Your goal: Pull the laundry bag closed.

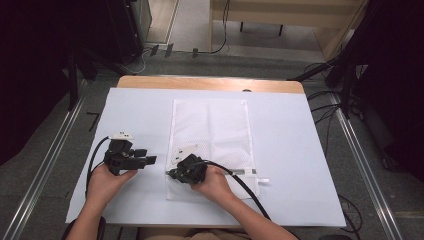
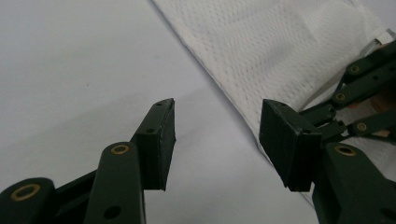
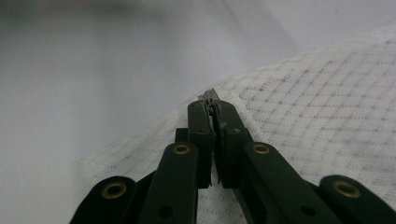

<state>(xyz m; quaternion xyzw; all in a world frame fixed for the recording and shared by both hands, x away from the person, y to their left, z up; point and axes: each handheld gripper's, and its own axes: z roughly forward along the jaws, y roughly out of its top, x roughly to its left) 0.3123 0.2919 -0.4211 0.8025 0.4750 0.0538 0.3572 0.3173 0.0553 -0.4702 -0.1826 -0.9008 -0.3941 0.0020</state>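
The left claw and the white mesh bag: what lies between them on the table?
Nothing. In the high view, only bare white table cover separates the open left claw from the white mesh bag; the left gripper view agrees.

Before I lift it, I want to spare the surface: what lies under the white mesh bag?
Under the white mesh bag lies a white sheet covering the wooden table. Whether anything sits beneath or inside the bag, its fabric hides. The right gripper is shut on the bag's zipper pull.
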